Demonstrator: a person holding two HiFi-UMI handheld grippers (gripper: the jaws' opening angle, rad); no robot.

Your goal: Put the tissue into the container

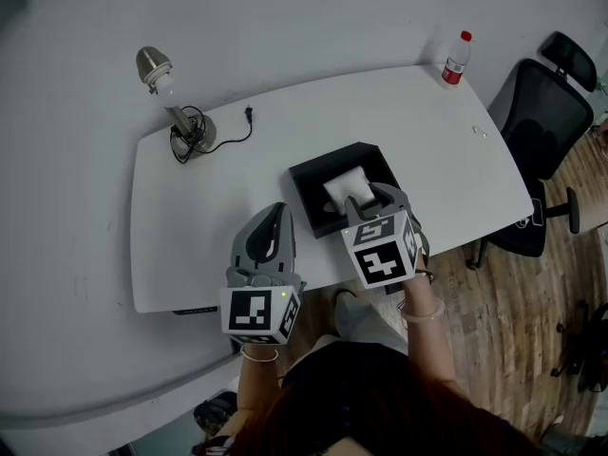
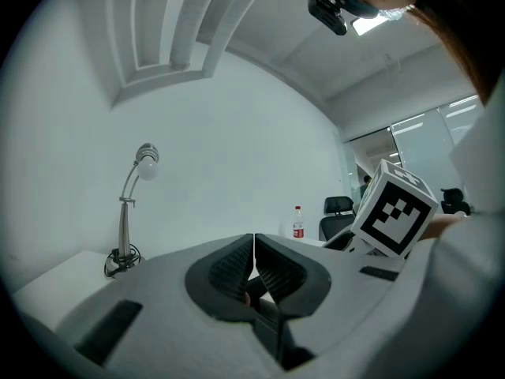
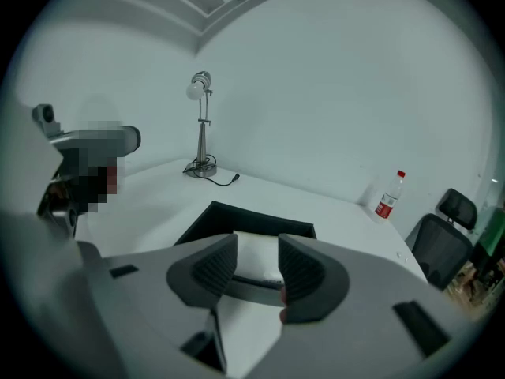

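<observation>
**Tissue in the container; the task looked all but done**
Short of the container (image 1: 306,198), nearest the person, the left hand-held gripper (image 1: 275,211) had its jaws pressed together on nothing. The right hand-held gripper (image 1: 369,200) hung at the container's near rim, jaws partly apart and empty. The white tissue (image 1: 347,186) lay inside the container. Beyond it on the table (image 1: 427,131) stood a lamp (image 1: 176,112) and a bottle (image 1: 457,59).

Your white table (image 1: 190,245) carries a desk lamp (image 1: 176,103) at its far left corner and a red-capped bottle (image 1: 457,59) at its far right. A black office chair (image 1: 543,122) stands beside its right end.
</observation>
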